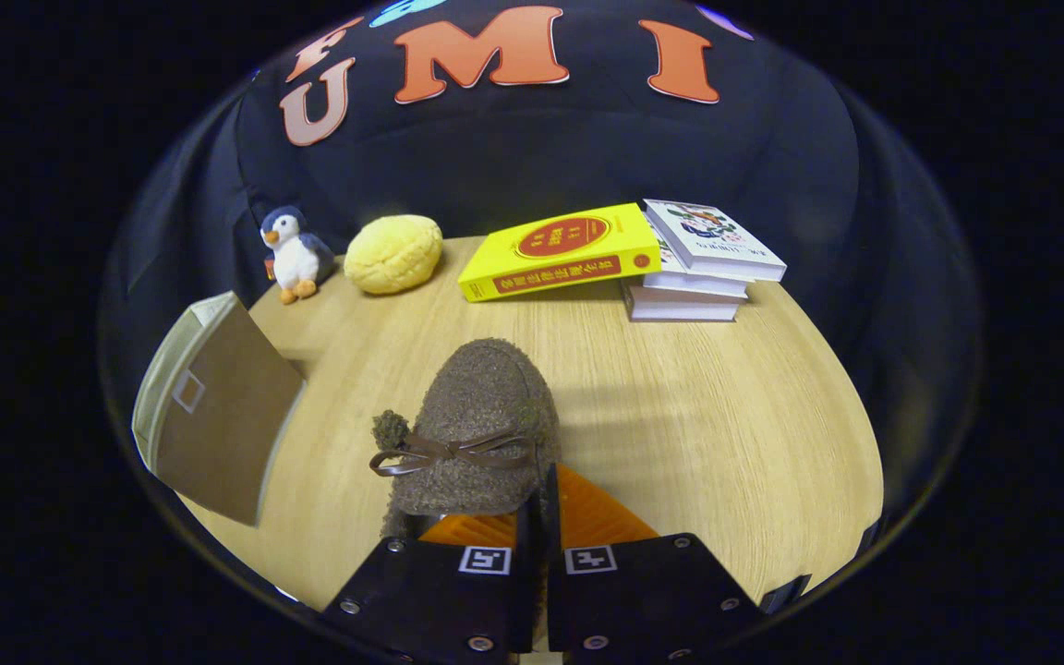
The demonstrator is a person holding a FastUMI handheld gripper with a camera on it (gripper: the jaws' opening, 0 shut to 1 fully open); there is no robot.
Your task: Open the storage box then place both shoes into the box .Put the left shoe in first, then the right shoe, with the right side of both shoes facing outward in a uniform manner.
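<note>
You see a wooden table (726, 416); on it stand a penguin (292, 251), a yellow cushion (393, 253), books (694, 263) and a box (218, 406).

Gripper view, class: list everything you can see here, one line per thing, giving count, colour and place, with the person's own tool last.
Shoe: one, fuzzy brown with a brown bow, on the table between and just ahead of the fingers.
Box: one, brown with a pale rim, left of the shoe.
Penguin: one, white and dark blue, at the table's far left by the wall.
Bun: one, yellow, right of the penguin.
Yellow book: one, leaning on the stack.
Stack: white books, far right.
Table: one, light wood.
Tool: one, fingers nearly together, pinching the shoe's rear edge.
</note>
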